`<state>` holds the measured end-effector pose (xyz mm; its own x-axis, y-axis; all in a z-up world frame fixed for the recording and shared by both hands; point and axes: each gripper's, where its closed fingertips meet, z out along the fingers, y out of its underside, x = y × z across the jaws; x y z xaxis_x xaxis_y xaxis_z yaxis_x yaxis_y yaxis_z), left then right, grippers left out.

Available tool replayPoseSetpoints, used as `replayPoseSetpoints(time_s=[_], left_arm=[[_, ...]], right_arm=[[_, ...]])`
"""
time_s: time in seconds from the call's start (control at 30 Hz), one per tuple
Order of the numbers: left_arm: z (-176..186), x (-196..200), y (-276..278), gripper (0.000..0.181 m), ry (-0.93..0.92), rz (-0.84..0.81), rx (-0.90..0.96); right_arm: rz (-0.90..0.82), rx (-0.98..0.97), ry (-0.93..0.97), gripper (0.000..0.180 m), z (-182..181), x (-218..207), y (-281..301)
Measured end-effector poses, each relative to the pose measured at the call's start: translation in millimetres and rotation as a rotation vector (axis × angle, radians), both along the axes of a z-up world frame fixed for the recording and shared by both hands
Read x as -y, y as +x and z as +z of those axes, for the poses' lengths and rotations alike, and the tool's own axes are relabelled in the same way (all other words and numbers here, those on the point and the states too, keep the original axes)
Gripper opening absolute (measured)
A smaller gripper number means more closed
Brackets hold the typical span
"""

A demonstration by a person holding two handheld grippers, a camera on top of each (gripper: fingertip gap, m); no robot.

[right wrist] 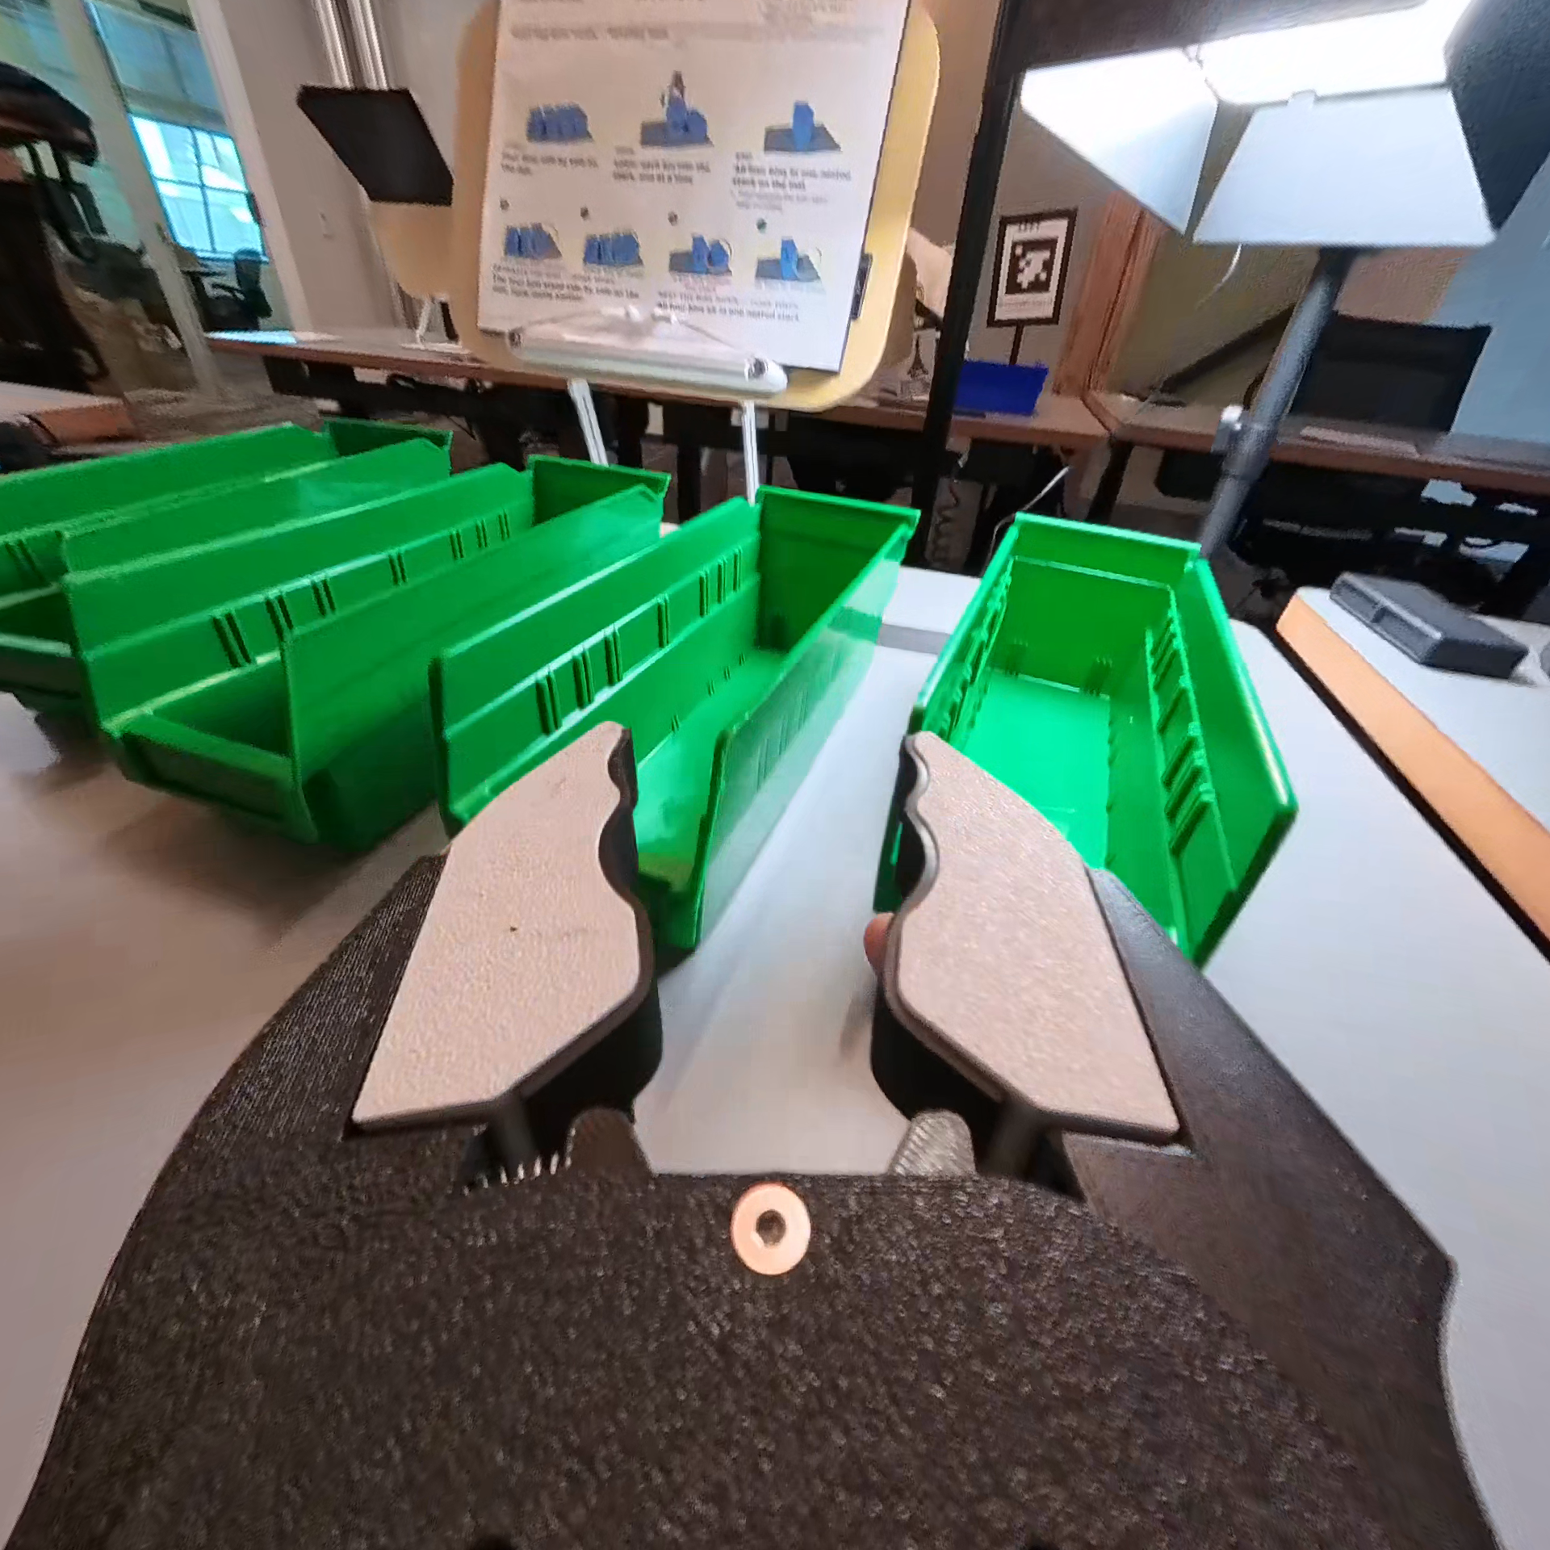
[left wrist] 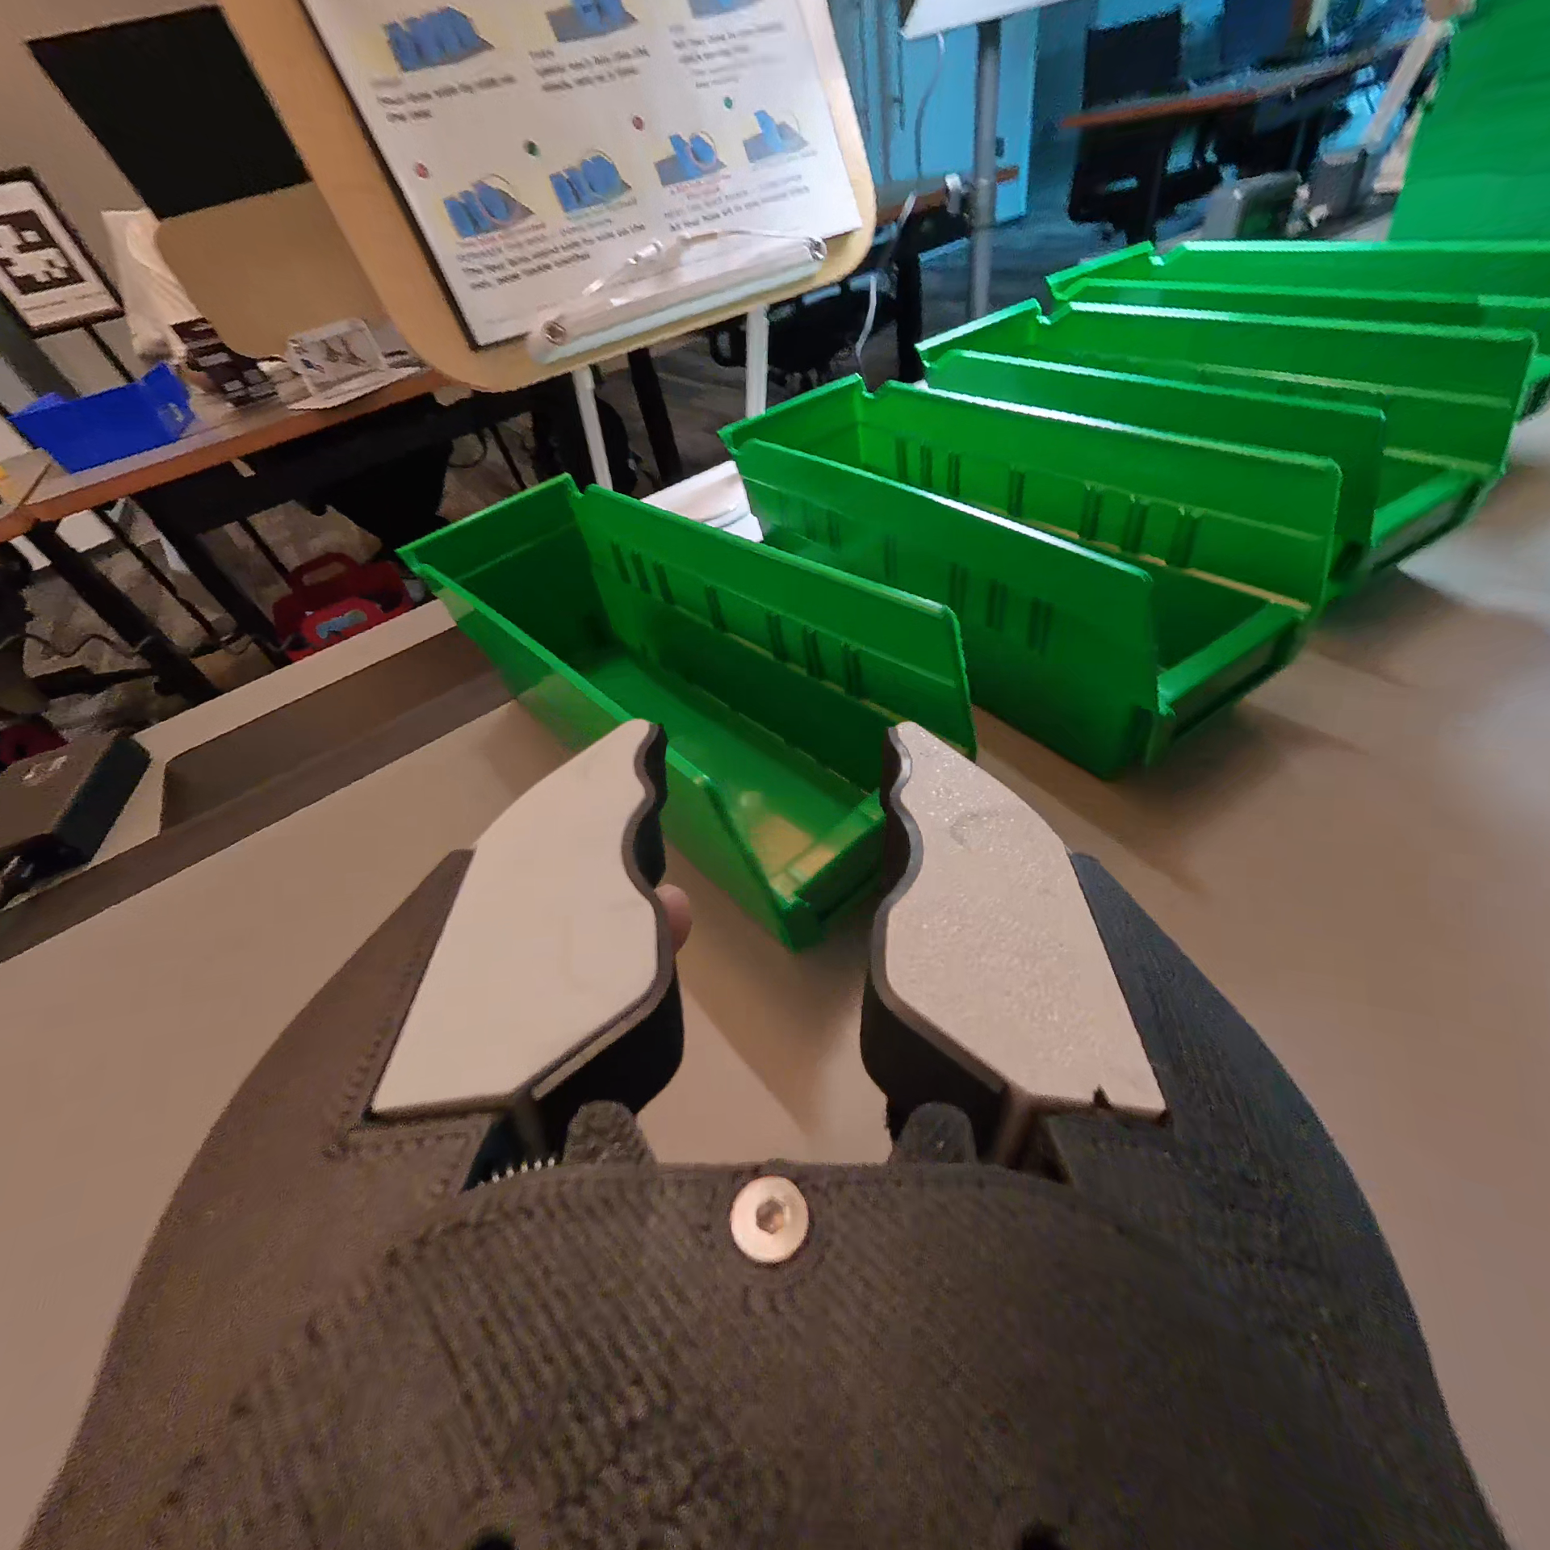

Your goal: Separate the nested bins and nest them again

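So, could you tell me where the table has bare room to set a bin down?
A bare strip runs between the rightmost bin and its neighbour; more table lies open in front of the row. Leftward, the other bins crowd together.

The green bins (right wrist: 679,671) are glossy moulded plastic, smooth-walled with ribbed sides that catch the light. The table (left wrist: 1258,881) under them is a matt, smooth beige laminate. Both grippers have rough, grainy black printed bodies, speckled grey finger plates (right wrist: 520,931) and a shiny metal screw (left wrist: 769,1218). Far off, a paper sheet (right wrist: 671,168) sits on a pale wooden board.
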<state>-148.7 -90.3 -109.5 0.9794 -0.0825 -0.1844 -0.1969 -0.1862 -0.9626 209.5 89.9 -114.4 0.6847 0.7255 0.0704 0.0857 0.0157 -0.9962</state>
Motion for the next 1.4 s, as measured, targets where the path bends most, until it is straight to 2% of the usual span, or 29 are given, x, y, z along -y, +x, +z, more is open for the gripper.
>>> replayPoseSetpoints(time_s=[0.17,0.43,0.7,0.77,0.83,1.0,1.2,1.3,1.4], left_arm=[[-21.9,-5.2,22.5,0.039,-0.124,-0.081,-0.112],[-55.0,-26.1,39.6,0.043,-0.370,-0.163,-0.384],[-88.9,-50.8,33.4,0.052,-0.593,-0.156,-0.665],[-96.8,-52.7,26.6,0.047,-0.628,-0.146,-0.691],[-101.1,-51.1,24.2,0.033,-0.625,-0.148,-0.694],[-100.4,-32.8,21.0,0.033,-0.566,-0.138,-0.693],[-99.7,-10.1,21.7,0.033,-0.535,-0.131,-0.698],[-99.3,-7.2,22.0,0.033,-0.503,-0.123,-0.703],[-98.9,-7.4,22.0,0.033,-0.482,-0.121,-0.707]], right_arm=[[0.019,0.008,0.012,0.058,-7.0,1.2,-5.1],[0.041,0.014,-0.004,0.057,-13.9,2.5,-13.1],[0.055,0.012,0.014,0.056,-12.2,6.0,-13.2],[0.058,0.015,0.019,0.056,-11.9,6.8,-13.5],[0.058,0.019,0.024,0.055,-11.7,7.6,-13.2],[0.053,0.046,0.032,0.054,-14.0,8.1,-14.5],[0.019,0.166,0.043,0.049,-26.4,5.9,-22.1],[-0.004,0.248,0.038,0.035,-35.7,1.8,-26.5],[-0.045,0.343,0.048,0.010,-46.7,-9.5,-29.2]])
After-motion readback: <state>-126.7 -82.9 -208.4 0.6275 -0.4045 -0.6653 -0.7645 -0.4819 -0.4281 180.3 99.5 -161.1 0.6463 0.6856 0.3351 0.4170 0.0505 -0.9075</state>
